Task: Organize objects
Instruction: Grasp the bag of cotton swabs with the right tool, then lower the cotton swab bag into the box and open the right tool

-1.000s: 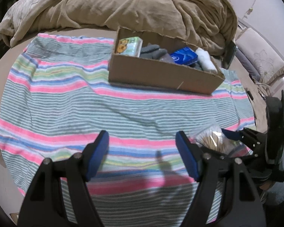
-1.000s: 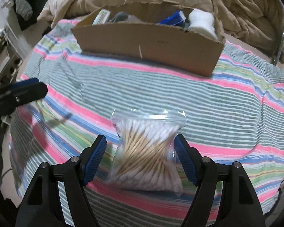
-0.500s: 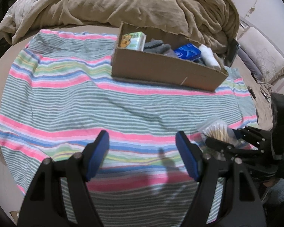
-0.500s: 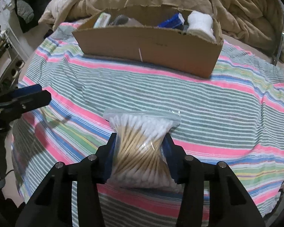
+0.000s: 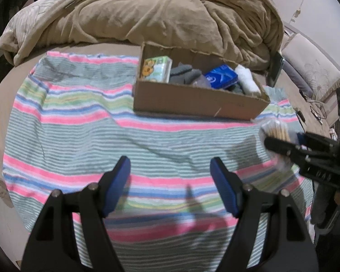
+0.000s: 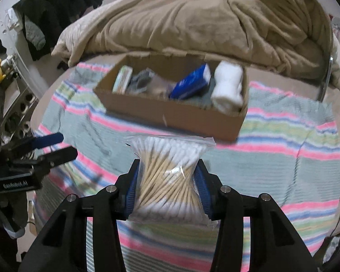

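My right gripper (image 6: pixel 167 181) is shut on a clear bag of cotton swabs (image 6: pixel 167 172) and holds it up off the striped towel (image 6: pixel 283 165), in front of the cardboard box (image 6: pixel 170 113). The bag also shows at the right of the left wrist view (image 5: pixel 275 131), held by the right gripper (image 5: pixel 283 145). The box (image 5: pixel 197 102) holds a green tissue pack (image 5: pixel 156 68), grey socks (image 5: pixel 183 74), a blue pack (image 5: pixel 221 77) and a white roll (image 5: pixel 247 81). My left gripper (image 5: pixel 171 181) is open and empty above the towel (image 5: pixel 79 136); it shows at the left of the right wrist view (image 6: pixel 52 145).
A rumpled tan duvet (image 5: pixel 158 15) lies behind the box. Dark clothes (image 6: pixel 56 6) hang at the far left. A cushioned seat (image 5: pixel 310 72) and cables are off the bed's right edge.
My right gripper closed on the bag of cotton swabs and lifted it off the towel toward the box. My left gripper stayed open, the view shifting slightly back.
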A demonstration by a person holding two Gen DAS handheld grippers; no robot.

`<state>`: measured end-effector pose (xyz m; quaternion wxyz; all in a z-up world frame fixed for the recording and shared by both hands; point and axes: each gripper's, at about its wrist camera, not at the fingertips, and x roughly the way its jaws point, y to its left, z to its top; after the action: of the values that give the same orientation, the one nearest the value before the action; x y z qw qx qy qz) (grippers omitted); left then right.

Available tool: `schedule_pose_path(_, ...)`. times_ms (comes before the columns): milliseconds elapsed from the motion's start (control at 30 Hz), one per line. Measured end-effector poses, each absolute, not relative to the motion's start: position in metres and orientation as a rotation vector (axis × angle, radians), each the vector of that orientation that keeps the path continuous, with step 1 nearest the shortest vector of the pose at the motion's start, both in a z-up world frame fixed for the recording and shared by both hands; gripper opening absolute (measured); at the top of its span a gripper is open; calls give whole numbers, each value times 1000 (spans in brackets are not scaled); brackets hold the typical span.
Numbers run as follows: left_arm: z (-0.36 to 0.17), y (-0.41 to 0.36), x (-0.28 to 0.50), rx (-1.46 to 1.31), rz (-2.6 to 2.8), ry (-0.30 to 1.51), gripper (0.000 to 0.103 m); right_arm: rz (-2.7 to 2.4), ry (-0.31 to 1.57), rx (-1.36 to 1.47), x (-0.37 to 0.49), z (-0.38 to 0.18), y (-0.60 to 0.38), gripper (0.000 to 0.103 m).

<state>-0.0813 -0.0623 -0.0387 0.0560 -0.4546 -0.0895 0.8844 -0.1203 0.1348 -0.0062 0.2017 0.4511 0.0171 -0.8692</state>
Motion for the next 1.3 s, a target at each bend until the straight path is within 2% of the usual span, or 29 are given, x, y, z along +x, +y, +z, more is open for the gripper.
schedule_pose_path(333, -26, -66, -99, -1329, 2713, -225, 74, -2496, 74, 1142, -152, 28, 133, 49)
schedule_pose_path(700, -16, -75, -129, -1278, 2753, -218, 74, -2506, 104, 1094, -188, 35, 116, 49)
schedule_pose_path(1300, -25, -83, -168, -1281, 2781, -251, 74, -2491, 127, 1187, -247, -13, 96, 49)
